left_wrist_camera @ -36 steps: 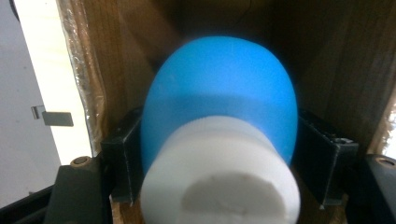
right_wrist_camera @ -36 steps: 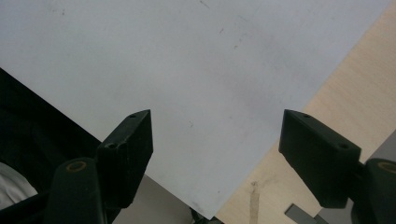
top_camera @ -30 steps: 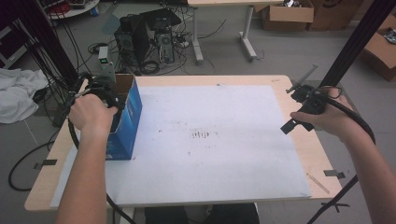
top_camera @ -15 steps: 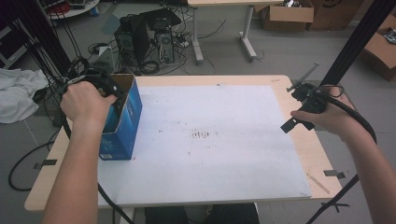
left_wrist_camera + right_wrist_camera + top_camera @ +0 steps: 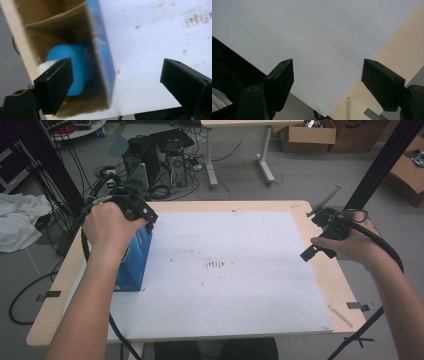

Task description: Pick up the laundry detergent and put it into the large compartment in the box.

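- Left gripper (image 5: 117, 82): jaws just been opening, nothing between; blue roll (image 5: 67, 68) lies in box (image 5: 134, 262), left of frame.
- Right gripper (image 5: 328, 82): open, empty, over white sheet (image 5: 312, 37).
- Risk: jaw may clip box wall, tip it off table (image 5: 320, 270) edge.

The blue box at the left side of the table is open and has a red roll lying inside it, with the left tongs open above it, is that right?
Not quite: the roll inside is blue, not red, as the left gripper view shows. The rest holds: the blue box stands open at the left side of the table, and the left tongs, which have just been opening, are open above it with nothing between the jaws.
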The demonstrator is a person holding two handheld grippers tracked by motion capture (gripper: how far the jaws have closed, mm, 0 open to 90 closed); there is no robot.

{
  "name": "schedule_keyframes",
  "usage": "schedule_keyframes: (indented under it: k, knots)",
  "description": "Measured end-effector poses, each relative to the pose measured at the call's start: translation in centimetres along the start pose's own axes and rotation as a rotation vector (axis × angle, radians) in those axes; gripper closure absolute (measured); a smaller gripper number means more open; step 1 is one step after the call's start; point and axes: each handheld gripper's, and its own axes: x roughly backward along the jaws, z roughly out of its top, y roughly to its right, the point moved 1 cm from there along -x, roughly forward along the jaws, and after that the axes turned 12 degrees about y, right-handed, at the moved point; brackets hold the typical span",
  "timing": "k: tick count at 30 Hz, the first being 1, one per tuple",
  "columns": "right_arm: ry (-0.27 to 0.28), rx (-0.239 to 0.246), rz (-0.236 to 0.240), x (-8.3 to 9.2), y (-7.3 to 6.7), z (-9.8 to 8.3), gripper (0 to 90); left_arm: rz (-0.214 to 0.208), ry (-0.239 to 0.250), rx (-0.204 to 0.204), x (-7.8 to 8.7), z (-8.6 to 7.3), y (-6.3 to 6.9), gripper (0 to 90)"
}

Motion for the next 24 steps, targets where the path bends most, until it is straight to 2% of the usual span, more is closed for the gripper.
schedule_keyframes:
  k: [1, 2, 3, 4, 5, 6, 7, 8, 10, 11, 12, 13, 14, 18, 20, 21, 22, 24]
  knots:
    - [0.001, -0.003, 0.0, 0.0, 0.1, 0.0, 26.2, -0.012, 0.009, -0.032, -0.1, 0.2, 1.0, 10.9]
    - [0.001, -0.003, 0.0, 0.0, 0.1, 0.0, 26.2, -0.012, 0.009, -0.032, -0.1, 0.2, 1.0, 10.6]
    - [0.0, -0.007, -0.001, 0.0, 0.1, 0.0, 26.2, -0.039, 0.016, -0.056, -0.2, 0.2, 2.0, 10.3]
    - [0.0, -0.007, -0.001, 0.0, 0.1, 0.0, 26.2, -0.039, 0.016, -0.056, -0.2, 0.2, 2.0, 9.9]
    - [-0.001, -0.007, -0.003, 0.1, 0.2, 0.0, 26.2, -0.064, 0.023, -0.088, -0.4, 0.2, 3.1, 8.8]
    - [-0.001, -0.007, -0.003, 0.1, 0.2, 0.0, 26.2, -0.064, 0.023, -0.088, -0.4, 0.2, 3.1, 8.4]
    - [0.0, -0.007, -0.004, 0.1, 0.1, 0.0, 26.2, -0.074, 0.027, -0.113, -0.7, 0.2, 4.1, 7.9]
    - [0.0, -0.007, -0.004, 0.1, 0.1, 0.0, 26.2, -0.074, 0.027, -0.113, -0.7, 0.2, 4.1, 7.4]
    - [0.001, -0.005, -0.002, 0.1, 0.1, 0.1, 26.2, -0.083, 0.034, -0.151, -1.0, 0.2, 5.1, 6.6]
    - [-0.002, -0.003, -0.002, 0.0, 0.2, 0.1, 26.2, -0.109, 0.04, -0.188, -1.3, 0.2, 5.9, 4.8]
    - [-0.002, -0.003, -0.002, 0.0, 0.2, 0.1, 26.2, -0.109, 0.04, -0.188, -1.3, 0.2, 5.9, 4.3]
    - [0.0, -0.005, -0.003, 0.0, 0.2, 0.1, 26.2, -0.151, 0.051, -0.218, -1.7, 0.2, 6.7, 2.9]
    - [0.0, -0.005, -0.003, 0.0, 0.2, 0.1, 26.2, -0.151, 0.051, -0.218, -1.7, 0.2, 6.7, 2.4]
    - [-0.006, -0.007, 0.0, -0.3, 0.2, 0.2, 26.2, -0.166, 0.063, -0.284, -2.4, 0.0, 8.3, 1.6]
    - [-0.007, -0.008, 0.0, -0.4, 0.3, 0.2, 26.2, -0.194, 0.082, -0.307, -2.7, -0.1, 9.0, 1.5]
    - [-0.01, -0.009, 0.001, -0.5, 0.3, 0.3, 26.2, -0.201, 0.104, -0.348, -2.7, -0.2, 9.8, 1.3]
    - [-0.01, -0.009, 0.001, -0.5, 0.3, 0.3, 26.2, -0.201, 0.104, -0.348, -2.7, -0.2, 9.8, 1.2]
    - [-0.01, -0.008, -0.001, -0.5, 0.3, 0.3, 26.2, -0.239, 0.121, -0.381, -2.6, -0.3, 10.7, 1.2]
